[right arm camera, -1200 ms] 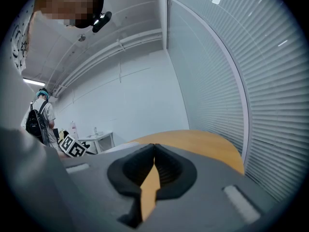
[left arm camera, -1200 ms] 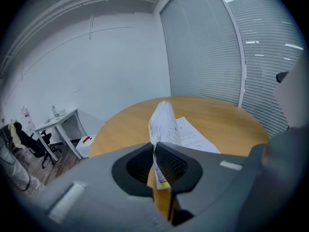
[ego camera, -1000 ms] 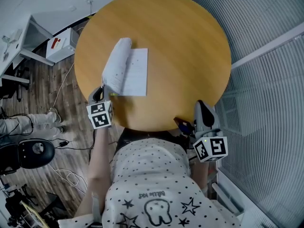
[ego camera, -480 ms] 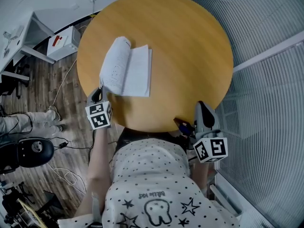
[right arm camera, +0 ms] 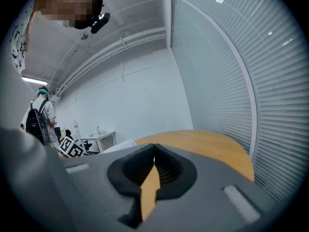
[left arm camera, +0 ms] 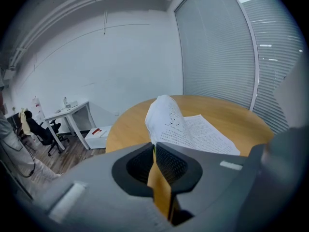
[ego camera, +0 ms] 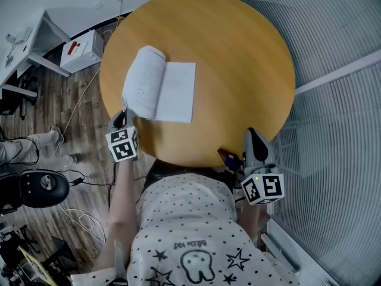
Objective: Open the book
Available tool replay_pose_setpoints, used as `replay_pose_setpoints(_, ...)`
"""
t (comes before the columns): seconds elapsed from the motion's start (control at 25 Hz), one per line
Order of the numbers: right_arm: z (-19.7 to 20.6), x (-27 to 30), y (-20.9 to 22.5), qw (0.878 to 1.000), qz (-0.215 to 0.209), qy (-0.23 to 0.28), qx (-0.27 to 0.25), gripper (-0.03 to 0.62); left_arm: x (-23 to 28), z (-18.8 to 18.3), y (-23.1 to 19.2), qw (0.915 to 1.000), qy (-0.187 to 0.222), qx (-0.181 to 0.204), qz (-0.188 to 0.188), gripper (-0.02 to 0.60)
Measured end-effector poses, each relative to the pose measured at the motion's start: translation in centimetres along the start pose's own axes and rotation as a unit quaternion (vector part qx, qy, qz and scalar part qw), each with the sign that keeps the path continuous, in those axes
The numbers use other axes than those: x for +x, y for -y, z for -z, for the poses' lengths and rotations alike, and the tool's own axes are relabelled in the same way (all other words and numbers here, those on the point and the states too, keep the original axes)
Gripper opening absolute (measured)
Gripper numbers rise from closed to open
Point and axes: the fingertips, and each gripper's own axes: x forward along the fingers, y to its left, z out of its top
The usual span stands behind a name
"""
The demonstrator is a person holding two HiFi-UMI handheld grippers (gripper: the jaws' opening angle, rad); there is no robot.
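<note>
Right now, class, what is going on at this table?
A person holds a gripper in each hand at a round table. The left gripper is shut on the near corner of the book, holding its left-hand pages raised while the right-hand page lies flat. The right gripper is shut, empty, by the table's near edge.

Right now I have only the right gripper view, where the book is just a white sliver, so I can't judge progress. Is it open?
Observer: Yes. From the head view, the book lies open on the round table, with its right-hand page flat.
Operator: And the left half?
Observer: It stands curled up off the table, not yet laid flat.
Operator: Is the left gripper on it?
Observer: Yes. The left gripper is pinched on the near corner of that raised half, and its own view shows the jaws nearly together.
</note>
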Motion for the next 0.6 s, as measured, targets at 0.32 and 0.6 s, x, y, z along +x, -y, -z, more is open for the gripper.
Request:
replay_pose_setpoints(0.32,0.2,0.4,-0.7,1.0,-0.003,-0.002,-0.004,0.005,-0.1,1.9,-1.9,0.9993,-0.016,-0.031,-0.015,0.026)
replay_pose_setpoints(0.6,-0.2,1.3,-1.4,1.0,-0.003,-0.007,-0.007,0.005,0.3,2.9,-3.5,0.9978,-0.031,-0.053,-0.026,0.024)
